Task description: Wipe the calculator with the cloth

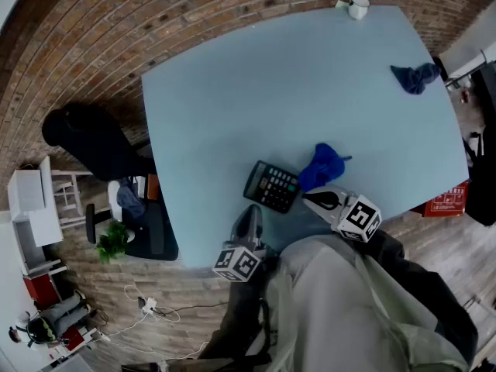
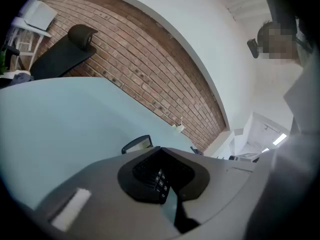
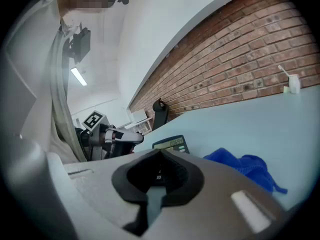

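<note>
A black calculator (image 1: 272,186) lies flat near the front edge of the pale blue table (image 1: 256,91). A crumpled bright blue cloth (image 1: 321,166) lies just to its right, touching or nearly touching it. My left gripper (image 1: 251,214) hovers at the table edge just before the calculator, shut and empty. My right gripper (image 1: 313,200) sits just in front of the cloth, also shut with nothing held. In the left gripper view the calculator (image 2: 138,144) shows just past the closed jaw tips (image 2: 161,150). The right gripper view shows the calculator (image 3: 171,144) and the cloth (image 3: 245,166) beyond its tips (image 3: 160,152).
A second, darker blue cloth (image 1: 415,77) lies at the table's far right. A white cup (image 1: 357,6) stands at the far edge. A black office chair (image 1: 93,142) is at the table's left side, beside a brick-patterned floor. My legs are below the front edge.
</note>
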A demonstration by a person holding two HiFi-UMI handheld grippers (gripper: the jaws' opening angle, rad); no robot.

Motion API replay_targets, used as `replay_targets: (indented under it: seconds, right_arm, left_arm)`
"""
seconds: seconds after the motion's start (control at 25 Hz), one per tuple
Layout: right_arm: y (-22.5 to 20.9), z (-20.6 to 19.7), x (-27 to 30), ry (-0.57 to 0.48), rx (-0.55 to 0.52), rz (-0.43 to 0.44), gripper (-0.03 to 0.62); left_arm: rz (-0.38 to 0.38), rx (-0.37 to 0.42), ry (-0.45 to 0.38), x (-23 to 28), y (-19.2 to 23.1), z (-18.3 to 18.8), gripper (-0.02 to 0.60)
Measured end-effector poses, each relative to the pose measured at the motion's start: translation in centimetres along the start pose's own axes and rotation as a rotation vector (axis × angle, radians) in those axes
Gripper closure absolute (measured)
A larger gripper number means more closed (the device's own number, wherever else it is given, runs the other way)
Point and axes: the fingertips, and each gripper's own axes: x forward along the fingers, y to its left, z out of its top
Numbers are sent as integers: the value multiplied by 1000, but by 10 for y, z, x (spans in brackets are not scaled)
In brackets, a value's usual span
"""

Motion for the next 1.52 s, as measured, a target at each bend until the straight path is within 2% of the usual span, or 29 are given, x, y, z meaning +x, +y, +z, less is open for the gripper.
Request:
replay_targets:
  seconds: [0.36, 0.52, 0.56, 0.6, 0.64, 0.68, 0.76, 0.88, 0.92, 0.96, 1.04, 1.08, 1.16, 1.28, 1.4, 1.44, 1.52]
  right_arm:
    - [-5, -5, 1, -7, 8, -26, 592]
    - [-11, 7, -10, -84, 48, -55, 592]
    - [-13, 10, -13, -106, 59, -68, 592]
    - [-16, 13, -17, -126, 69, -83, 592]
    - [-19, 15, -20, -143, 78, -99, 592]
    - [-22, 16, -23, -158, 89, -116, 592]
    - [-26, 18, -28, -185, 107, -157, 592]
    - [-34, 21, -36, -213, 84, -235, 591]
    - [-38, 21, -39, -210, 67, -271, 582]
    - [-43, 19, -42, -197, 49, -313, 566]
    - [-56, 12, -46, -139, 0, -394, 493]
    - [-62, 8, -46, -98, -27, -422, 463]
    - [-69, 1, -40, 0, -83, -438, 383]
    - [-67, -18, -15, 222, -237, -363, 305]
    - [-69, -56, 14, 513, -418, -242, 276]
    - [-72, -64, 21, 559, -431, -208, 276]
    - [-80, -63, 30, 539, -376, -187, 276]
  left_arm:
    - [19, -23, 5, 2, 15, 0, 575]
    - [86, 43, 20, 7, 35, 6, 574]
    - [107, 66, 26, 13, 43, 10, 518]
    - [119, 89, 45, 21, 49, 12, 404]
    - [119, 116, 79, 32, 54, 11, 342]
    - [113, 147, 122, 43, 57, 9, 335]
    - [112, 202, 199, 63, 61, 2, 277]
    - [117, 260, 251, 83, 61, -3, 265]
    - [109, 292, 269, 87, 57, -5, 271]
    - [98, 322, 284, 91, 53, -8, 325]
    - [75, 343, 292, 94, 47, -9, 384]
    - [66, 331, 287, 94, 46, -8, 391]
    - [45, 259, 260, 90, 44, -4, 440]
    - [5, 86, 204, 75, 42, -3, 498]
    - [-36, 5, 167, 61, 30, -5, 518]
    - [-38, -9, 153, 58, 27, -4, 525]
    - [-17, -29, 119, 52, 24, 0, 526]
